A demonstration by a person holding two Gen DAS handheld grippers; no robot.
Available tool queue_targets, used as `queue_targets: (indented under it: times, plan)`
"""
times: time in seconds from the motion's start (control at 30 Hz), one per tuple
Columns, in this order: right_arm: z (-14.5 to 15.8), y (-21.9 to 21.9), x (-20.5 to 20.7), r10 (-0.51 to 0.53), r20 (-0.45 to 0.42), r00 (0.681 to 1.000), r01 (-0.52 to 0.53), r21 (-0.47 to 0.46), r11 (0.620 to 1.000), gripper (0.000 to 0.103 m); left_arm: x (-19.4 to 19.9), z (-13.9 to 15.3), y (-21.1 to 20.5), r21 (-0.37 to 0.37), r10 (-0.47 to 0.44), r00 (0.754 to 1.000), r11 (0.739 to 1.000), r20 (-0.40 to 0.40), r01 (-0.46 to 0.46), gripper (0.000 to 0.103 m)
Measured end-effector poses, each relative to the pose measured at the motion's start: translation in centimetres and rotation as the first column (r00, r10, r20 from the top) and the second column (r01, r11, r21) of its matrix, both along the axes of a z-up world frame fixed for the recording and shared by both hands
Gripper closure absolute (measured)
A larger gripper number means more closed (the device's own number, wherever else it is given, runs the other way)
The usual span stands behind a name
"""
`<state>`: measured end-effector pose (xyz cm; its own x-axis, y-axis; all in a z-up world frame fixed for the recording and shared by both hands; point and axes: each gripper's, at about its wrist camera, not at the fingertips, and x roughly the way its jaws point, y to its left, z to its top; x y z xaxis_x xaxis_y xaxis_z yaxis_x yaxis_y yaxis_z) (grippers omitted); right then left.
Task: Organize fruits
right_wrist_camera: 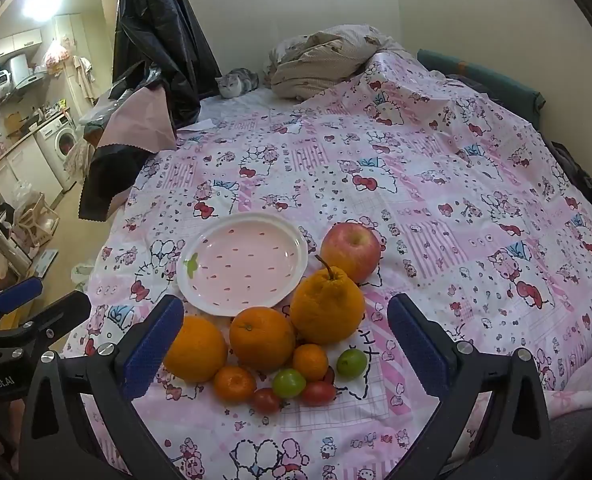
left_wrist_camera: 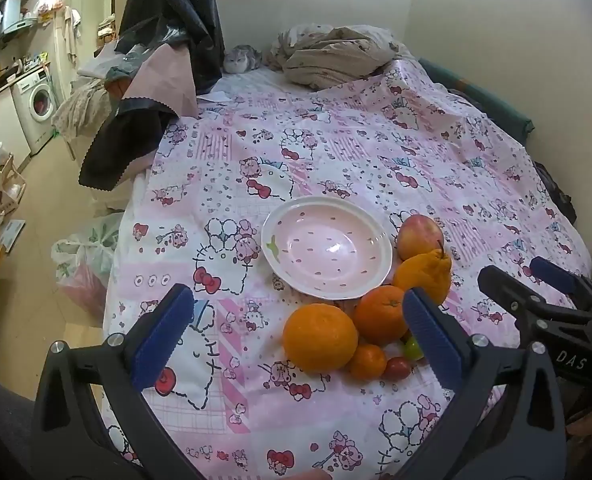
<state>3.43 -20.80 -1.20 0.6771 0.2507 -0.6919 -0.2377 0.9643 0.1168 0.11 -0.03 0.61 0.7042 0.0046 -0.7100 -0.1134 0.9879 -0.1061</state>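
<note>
An empty pink strawberry-print plate [right_wrist_camera: 200,288] [left_wrist_camera: 369,280] lies on the pink cartoon bedsheet. Beside it sits a pile of fruit: a red apple [right_wrist_camera: 350,247] [left_wrist_camera: 419,236], a bumpy orange with a stem [right_wrist_camera: 327,306] [left_wrist_camera: 423,274], two round oranges [right_wrist_camera: 195,348] [right_wrist_camera: 262,338] [left_wrist_camera: 319,337], two small mandarins [right_wrist_camera: 234,384] [right_wrist_camera: 310,361], green fruits [right_wrist_camera: 289,383] [right_wrist_camera: 351,363] and small red tomatoes [right_wrist_camera: 266,400]. My right gripper [right_wrist_camera: 284,336] is open above the pile. My left gripper [left_wrist_camera: 296,332] is open, left of the pile.
A cat [right_wrist_camera: 238,81] lies at the far end of the bed beside a crumpled beige blanket [right_wrist_camera: 315,62]. Dark clothes [right_wrist_camera: 152,40] hang at the bed's left edge. A washing machine [right_wrist_camera: 62,144] and clutter stand on the floor at left.
</note>
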Motion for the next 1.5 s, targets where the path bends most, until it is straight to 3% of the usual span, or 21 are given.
queue_targets:
  times: [1.5]
  plan:
    - [-0.01, -0.03, 0.12, 0.02, -0.008, 1.0, -0.02, 0.036, 0.999, 0.0, -0.39, 0.36, -0.43, 0.042, 0.003, 1.0, 0.999, 0.03, -0.004, 0.0]
